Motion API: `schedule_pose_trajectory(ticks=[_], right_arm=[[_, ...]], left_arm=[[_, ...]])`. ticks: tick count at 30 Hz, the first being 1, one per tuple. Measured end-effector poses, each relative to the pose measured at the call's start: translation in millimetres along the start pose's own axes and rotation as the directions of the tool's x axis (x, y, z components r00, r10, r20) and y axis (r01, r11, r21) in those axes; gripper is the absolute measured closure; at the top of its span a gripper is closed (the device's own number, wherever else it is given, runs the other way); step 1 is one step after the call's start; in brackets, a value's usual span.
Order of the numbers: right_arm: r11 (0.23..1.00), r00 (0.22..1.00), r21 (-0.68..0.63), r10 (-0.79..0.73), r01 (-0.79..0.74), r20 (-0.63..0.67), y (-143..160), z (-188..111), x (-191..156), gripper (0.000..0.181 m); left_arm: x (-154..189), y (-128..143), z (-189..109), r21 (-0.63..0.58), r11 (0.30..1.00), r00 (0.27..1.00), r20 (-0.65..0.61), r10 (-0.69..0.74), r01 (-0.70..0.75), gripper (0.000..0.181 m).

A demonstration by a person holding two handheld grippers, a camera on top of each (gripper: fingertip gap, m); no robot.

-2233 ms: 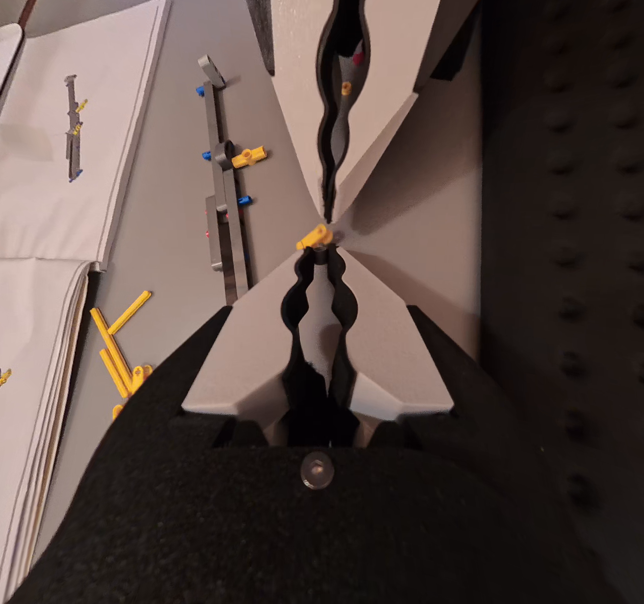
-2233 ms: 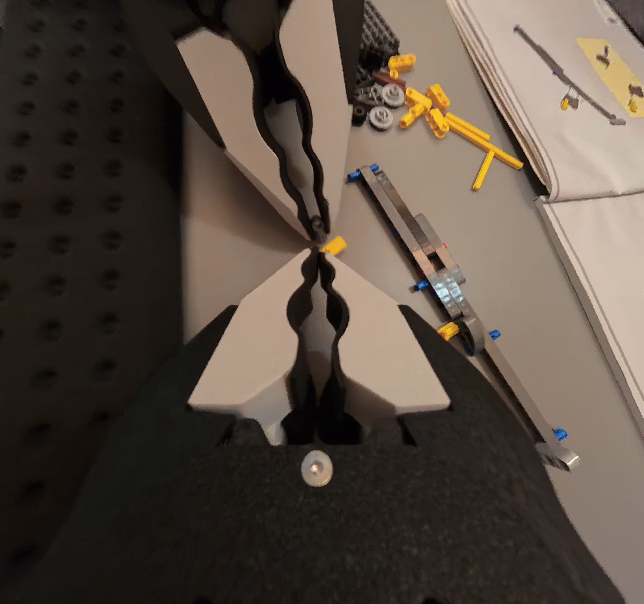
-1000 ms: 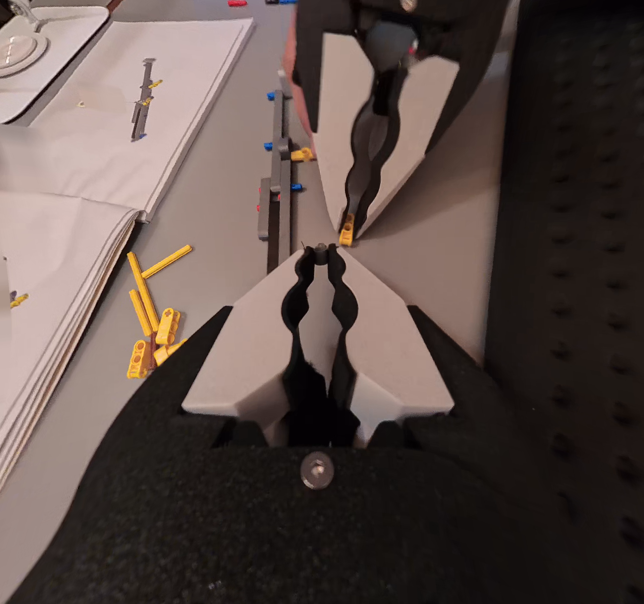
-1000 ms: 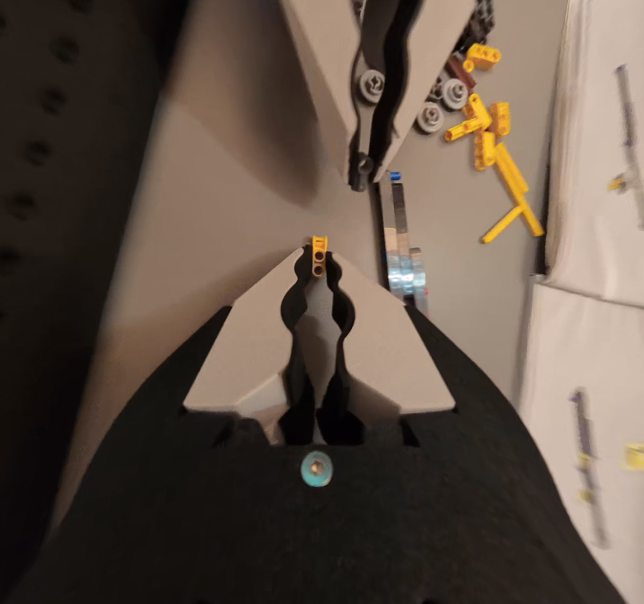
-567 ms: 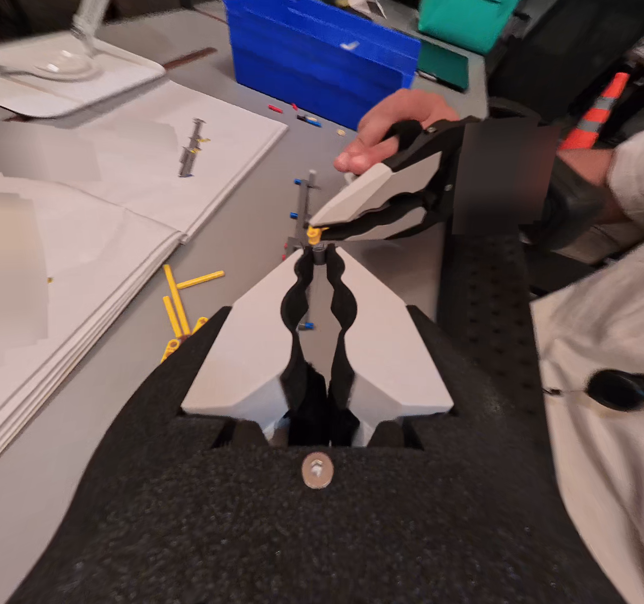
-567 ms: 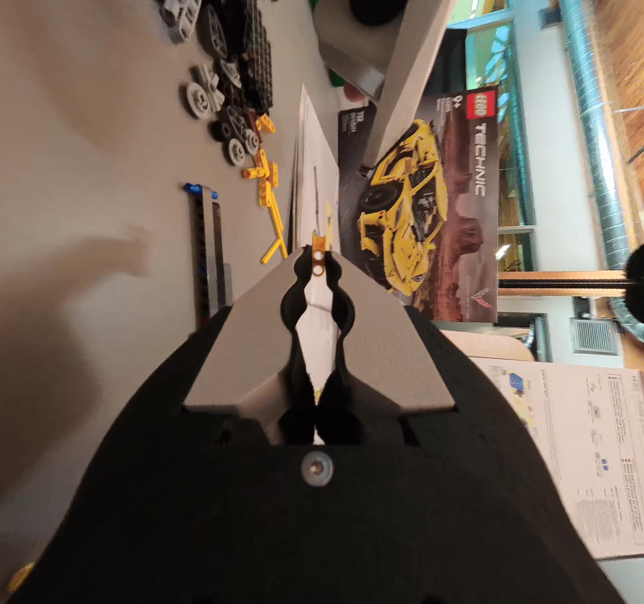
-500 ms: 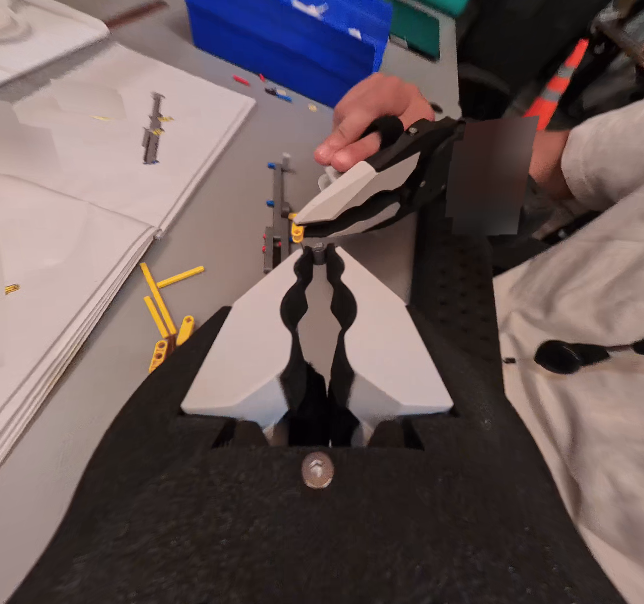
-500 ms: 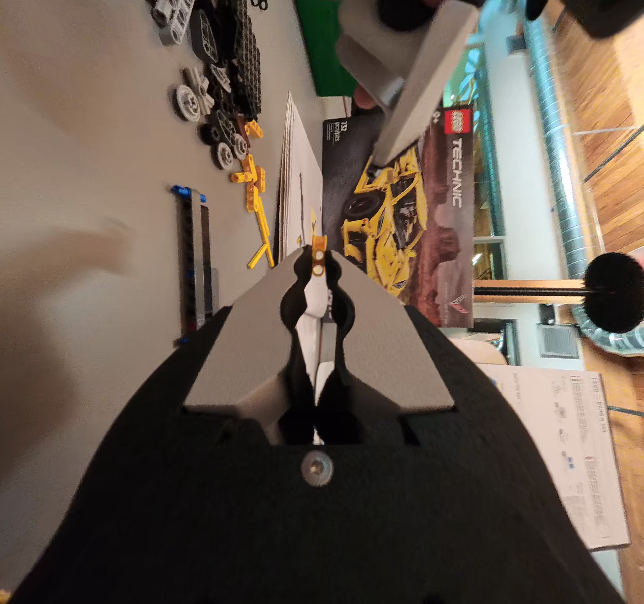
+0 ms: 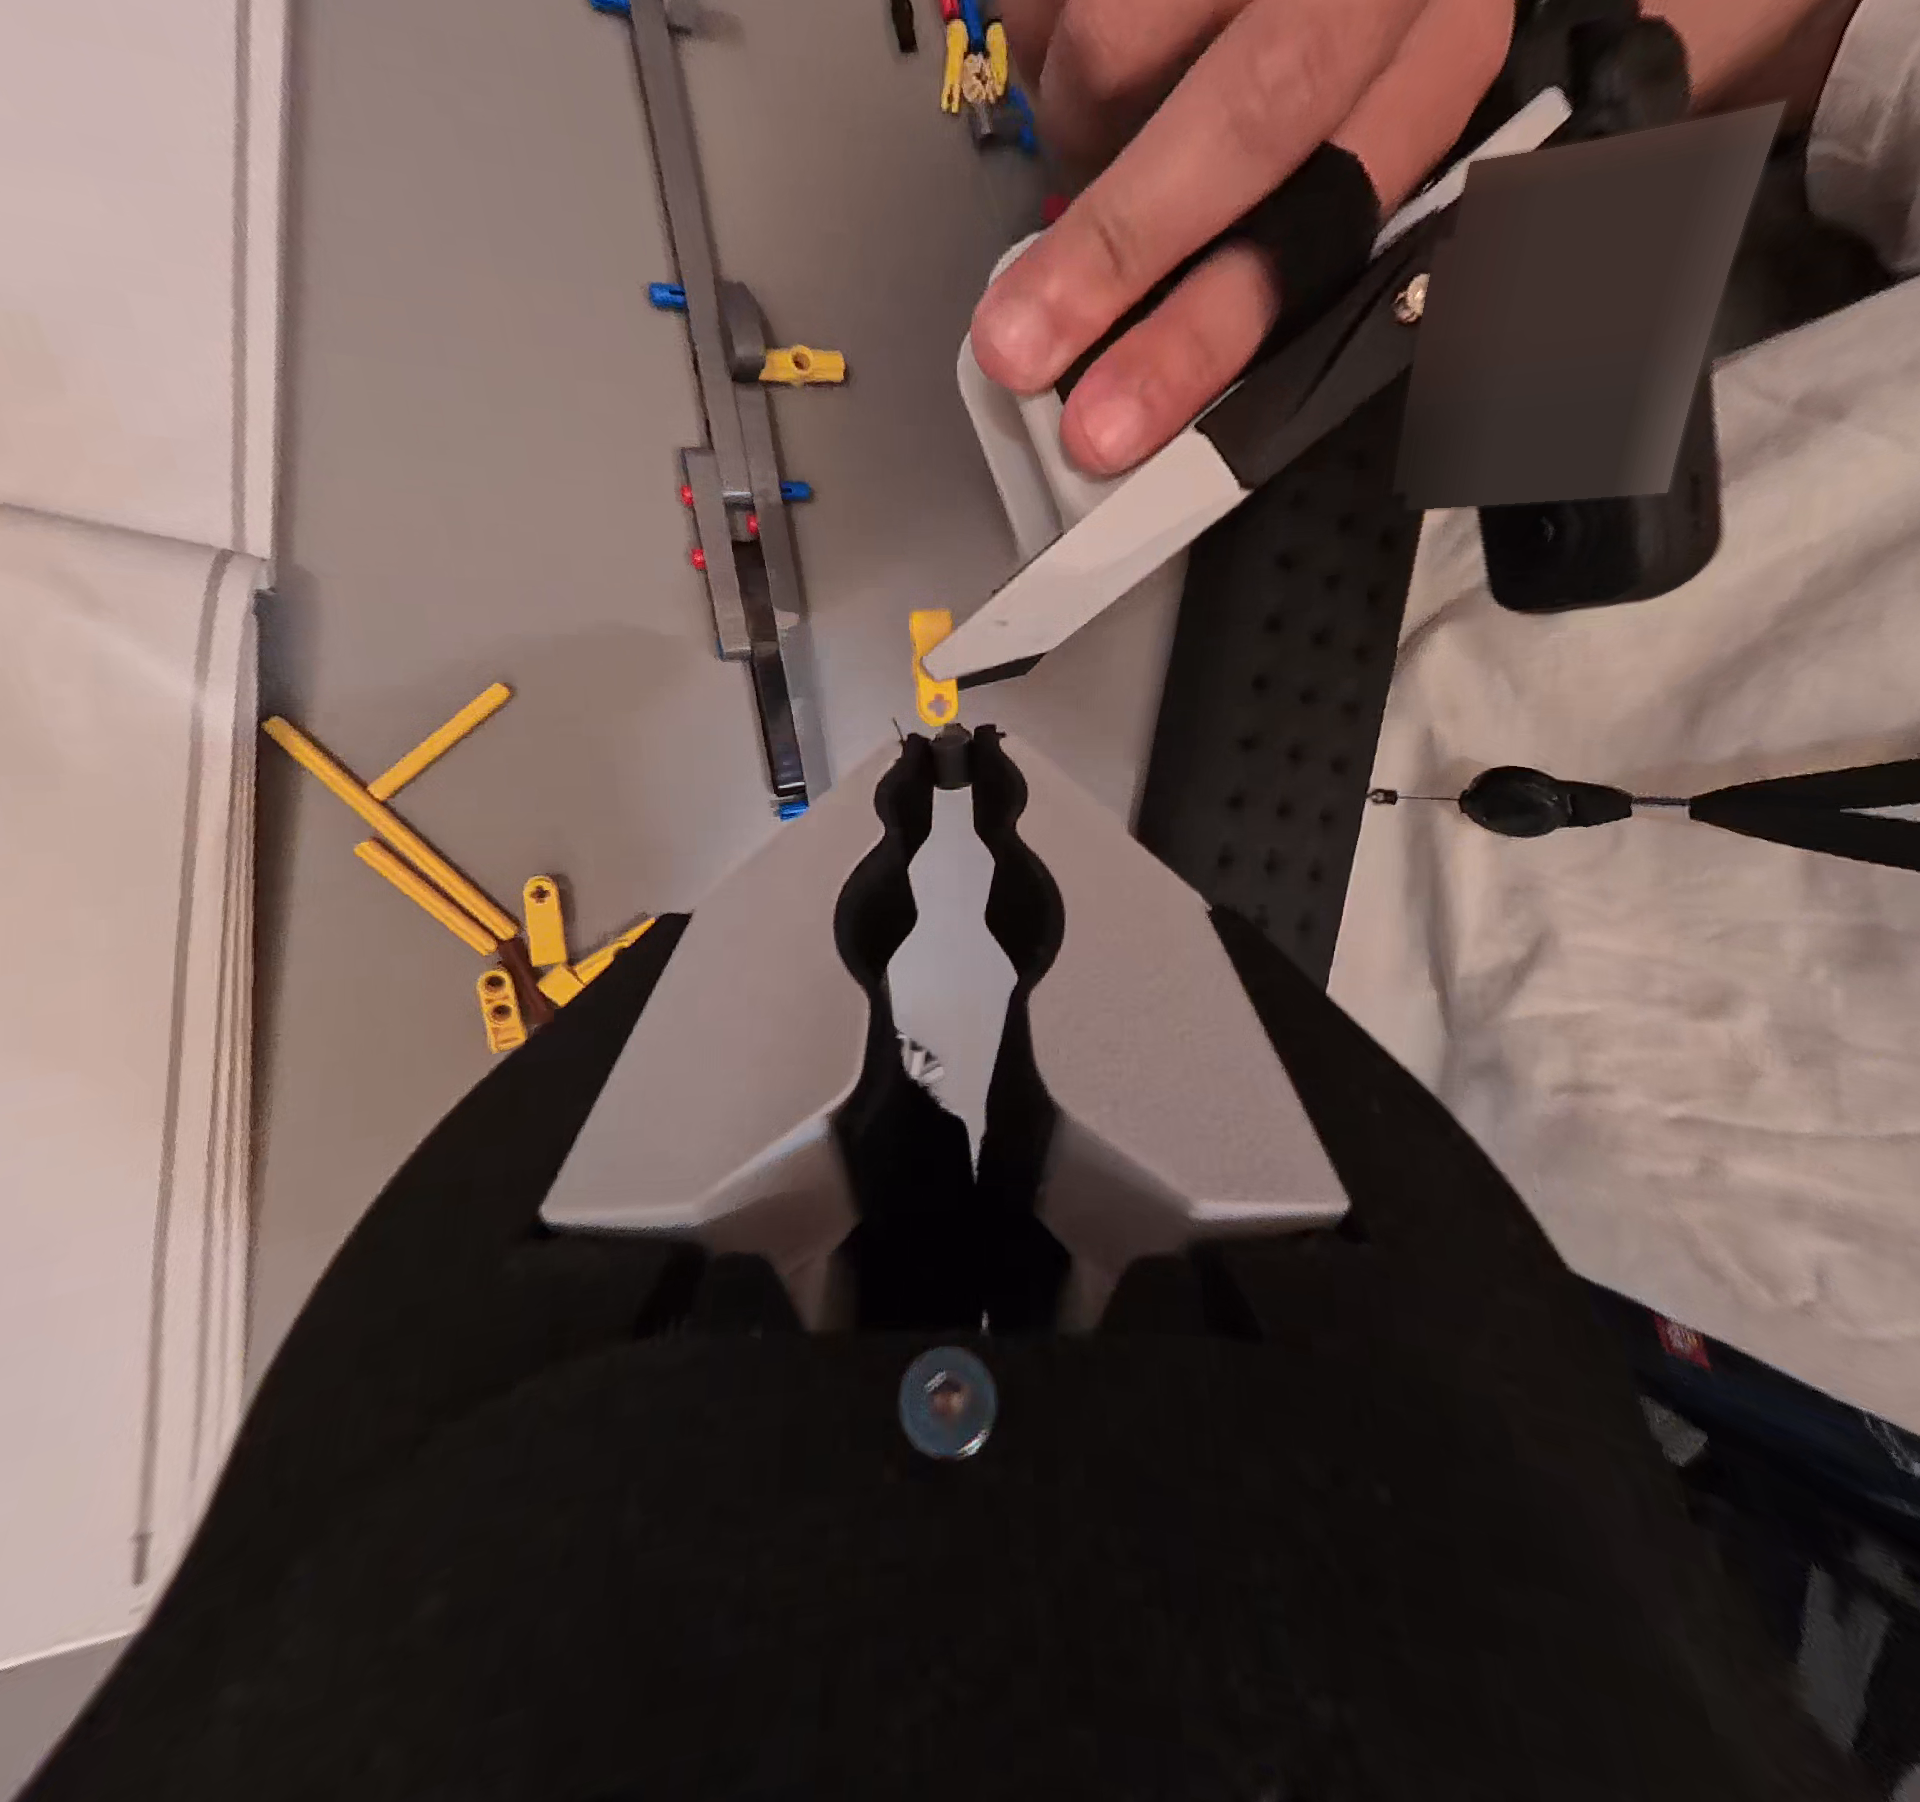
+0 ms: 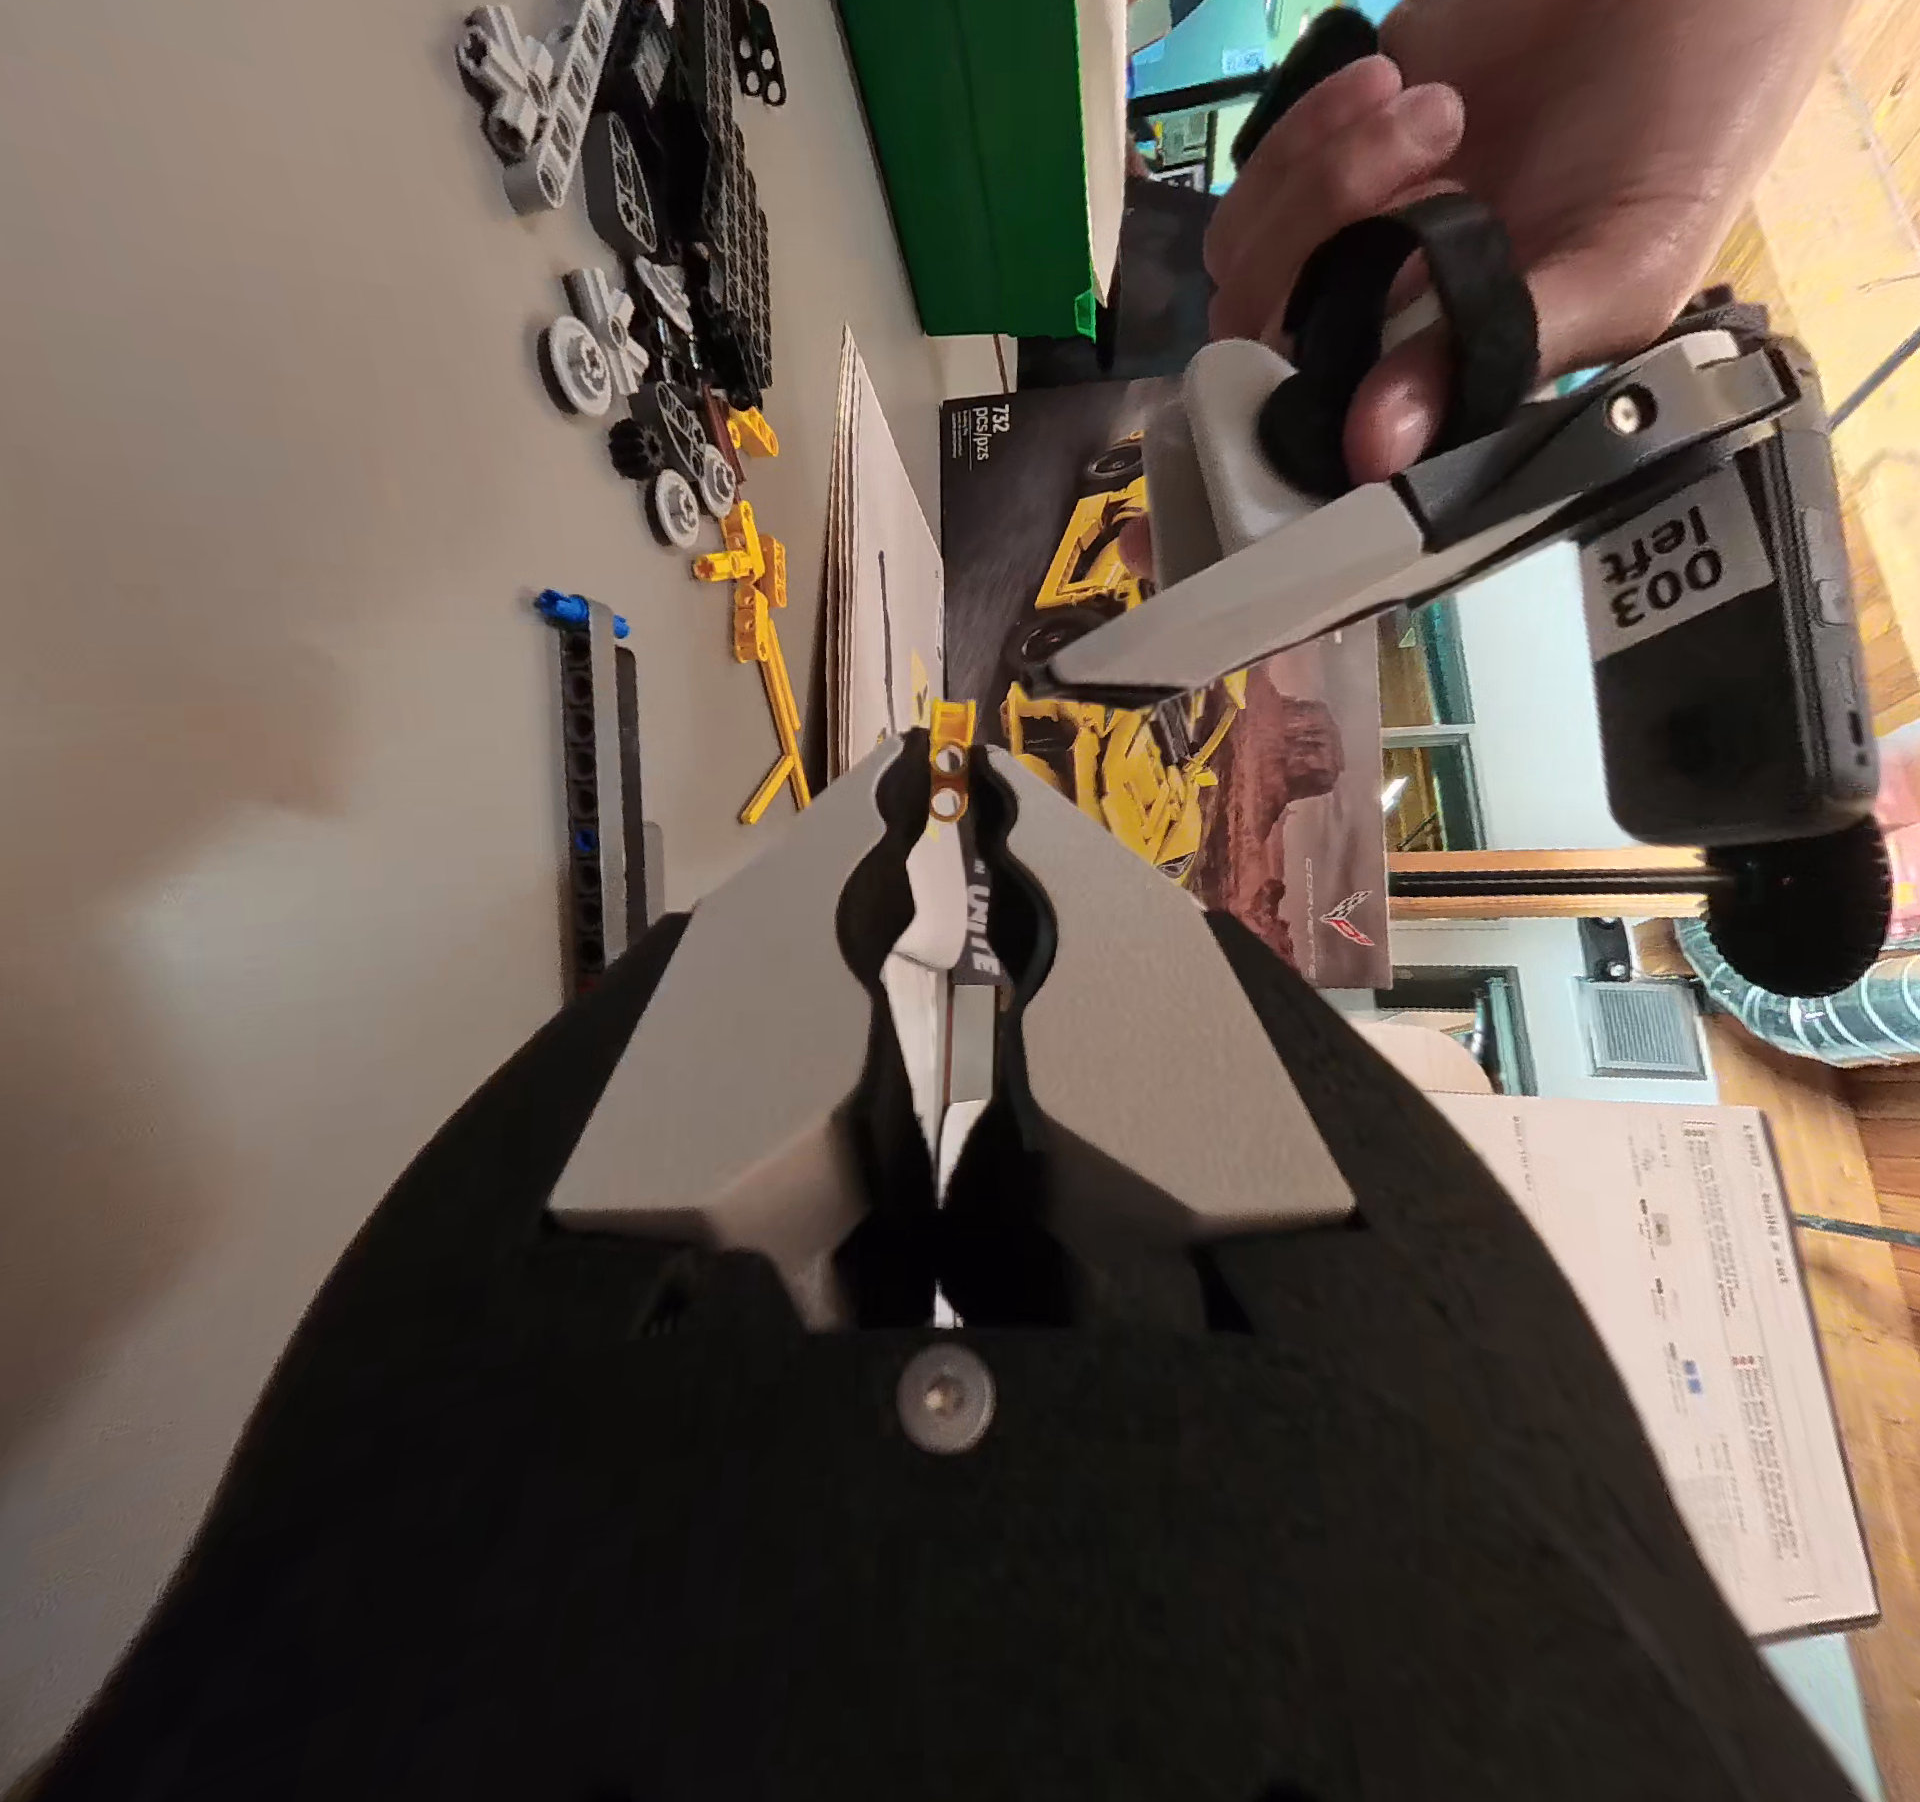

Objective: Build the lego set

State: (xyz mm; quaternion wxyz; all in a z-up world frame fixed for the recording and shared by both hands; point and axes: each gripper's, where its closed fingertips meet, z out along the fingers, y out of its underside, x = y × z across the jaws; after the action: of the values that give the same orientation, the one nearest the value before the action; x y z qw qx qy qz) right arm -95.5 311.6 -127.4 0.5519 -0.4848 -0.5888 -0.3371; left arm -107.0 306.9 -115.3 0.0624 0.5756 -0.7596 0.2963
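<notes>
the left gripper (image 9: 950, 750) is clenched on a small dark pin (image 9: 948, 753); the right gripper (image 10: 948, 765) grasps a yellow connector (image 10: 948, 784), both lifted above the grey table (image 9: 499, 298) so the pin can meet the connector's cross hole.

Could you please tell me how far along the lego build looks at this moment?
Early. Done: one long grey beam assembly with blue and red pins lies on the table. In hand: the right gripper pinches a yellow connector; the left gripper pinches a dark pin just below it, not yet joined. Left: loose yellow axles and the wheels remain unused.
</notes>
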Motion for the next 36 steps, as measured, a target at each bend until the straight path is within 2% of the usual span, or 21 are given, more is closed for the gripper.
schedule_pose_trajectory(ticks=[8, 15, 21, 36], right_arm=[[1.0, 1.0, 0.0, 0.02, -0.02, -0.011, -1.1, -7.5, 8.0, 0.174], [1.0, 0.999, -0.01, 0.016, -0.016, 0.035, -2.6, -8.9, 1.2, 0.175], [1.0, 0.999, 0.003, 0.025, -0.025, 0.025, -5.5, -12.6, 5.0, 0.175], [0.999, 0.997, -0.004, 0.053, -0.053, 0.05, -3.8, -14.0, 3.4, 0.174]], left_arm=[[1.7, -4.6, 5.5, -0.063, 0.998, 1.0, -0.006, 0.001, -0.001, 0.176], [10.8, -3.7, 12.8, -0.144, 0.99, 0.999, -0.051, -0.018, 0.011, 0.175], [6.5, -4.0, 10.2, -0.237, 0.969, 0.997, 0.007, 0.074, -0.07, 0.175], [8.2, -5.1, 12.2, -0.264, 0.964, 0.999, -0.024, 0.026, -0.031, 0.175]])
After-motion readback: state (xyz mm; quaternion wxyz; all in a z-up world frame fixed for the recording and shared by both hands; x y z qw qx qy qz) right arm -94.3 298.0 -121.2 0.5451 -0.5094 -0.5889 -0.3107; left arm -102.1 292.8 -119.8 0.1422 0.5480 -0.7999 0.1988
